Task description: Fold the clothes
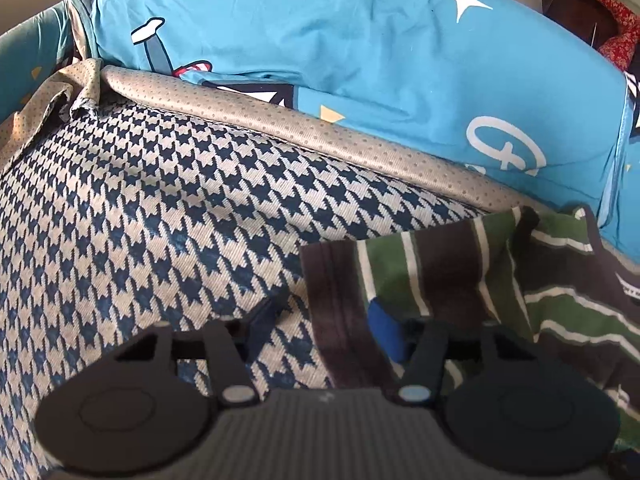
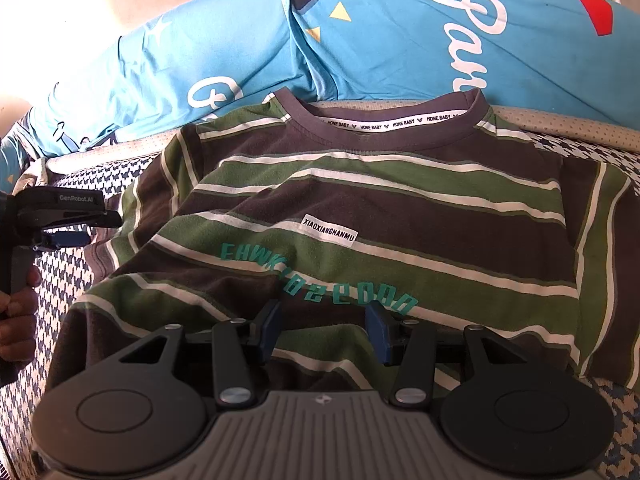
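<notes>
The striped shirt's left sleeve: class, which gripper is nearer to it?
Left. The left gripper sits right at the striped shirt's sleeve edge, sleeve cloth between its fingers. The right gripper is over the shirt's lower front, away from that sleeve.

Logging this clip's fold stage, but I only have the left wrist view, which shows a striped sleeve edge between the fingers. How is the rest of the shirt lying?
Observer: The striped shirt lies spread out front up, with its collar at the far side by the blue bedding.
Operator: Where is the other gripper?
Observer: The right gripper sits at the near hem, jaws apart, with no cloth pinched.
</notes>
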Tool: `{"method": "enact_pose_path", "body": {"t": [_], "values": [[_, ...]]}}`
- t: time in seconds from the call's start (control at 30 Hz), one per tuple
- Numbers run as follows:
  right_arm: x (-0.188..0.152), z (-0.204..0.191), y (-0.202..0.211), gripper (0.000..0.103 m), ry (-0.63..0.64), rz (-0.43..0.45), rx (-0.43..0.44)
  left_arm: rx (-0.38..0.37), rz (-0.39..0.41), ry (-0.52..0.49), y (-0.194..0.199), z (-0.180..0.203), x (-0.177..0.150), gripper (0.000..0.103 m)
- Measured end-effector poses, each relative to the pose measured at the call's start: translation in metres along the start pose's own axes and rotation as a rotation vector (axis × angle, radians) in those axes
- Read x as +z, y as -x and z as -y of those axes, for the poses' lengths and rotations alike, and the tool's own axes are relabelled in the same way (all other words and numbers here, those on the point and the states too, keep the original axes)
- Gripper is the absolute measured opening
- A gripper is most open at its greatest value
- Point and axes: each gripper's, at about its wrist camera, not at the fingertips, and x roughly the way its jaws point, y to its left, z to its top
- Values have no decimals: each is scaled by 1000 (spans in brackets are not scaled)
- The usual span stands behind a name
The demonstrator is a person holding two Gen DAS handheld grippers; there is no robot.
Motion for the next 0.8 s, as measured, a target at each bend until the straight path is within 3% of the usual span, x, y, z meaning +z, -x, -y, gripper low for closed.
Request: {"method": "enact_pose_path", "body": {"t": [0.17, 0.4, 0.6, 0.67, 0.8], "values": [[0, 0, -1, 47, 2, 0, -1, -55, -12, 35, 1, -3, 1, 35], [0, 0, -1, 47, 3, 0, 0, -62, -13, 44, 0, -3, 2, 34], [0, 0, -1, 47, 3, 0, 0, -43, 11, 22, -3, 2, 3, 47], [0, 0, -1, 47, 4, 0, 0, -26, 21, 13, -5, 3, 4, 57], [0, -1, -2, 47, 6, 1, -1, -8, 33, -17, -10, 9, 1, 60]]}}
